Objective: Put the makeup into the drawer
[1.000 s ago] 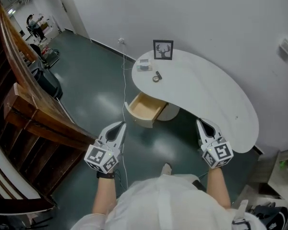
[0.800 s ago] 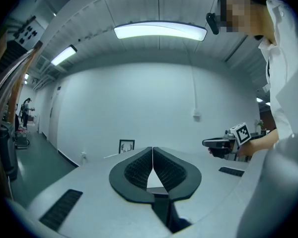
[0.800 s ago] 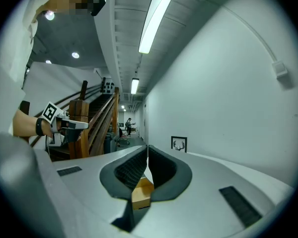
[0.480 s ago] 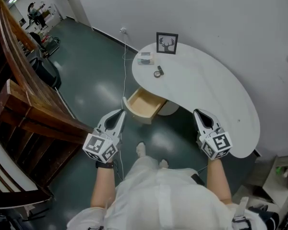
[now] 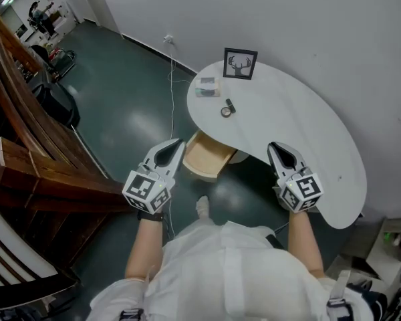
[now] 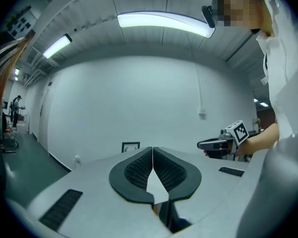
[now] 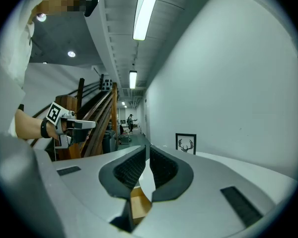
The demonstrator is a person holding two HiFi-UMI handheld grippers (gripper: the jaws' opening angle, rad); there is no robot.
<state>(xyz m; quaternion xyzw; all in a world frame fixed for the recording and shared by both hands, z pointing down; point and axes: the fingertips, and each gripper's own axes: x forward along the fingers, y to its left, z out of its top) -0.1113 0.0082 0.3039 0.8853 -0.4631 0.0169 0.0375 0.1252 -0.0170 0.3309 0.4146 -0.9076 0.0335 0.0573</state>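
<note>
- Dark green floor separates you from the white curved desk (image 5: pixel 301 132); its open wooden drawer (image 5: pixel 204 158) juts toward your legs and could get knocked.
- Makeup, a small clear case (image 5: pixel 206 86) and a round compact (image 5: pixel 225 111), lies on the desk top beyond the drawer.
- Left tool (image 5: pixel 179 143) and right tool (image 5: pixel 272 146) are both pinched together, empty; arrive like that and you'll likely shove items off the edge.

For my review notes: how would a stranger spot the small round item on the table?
Start at the white curved table, then its end with the framed antler picture. Of the small things before the picture, it is the dark ring nearer the open drawer, not the flat pale box.
</note>
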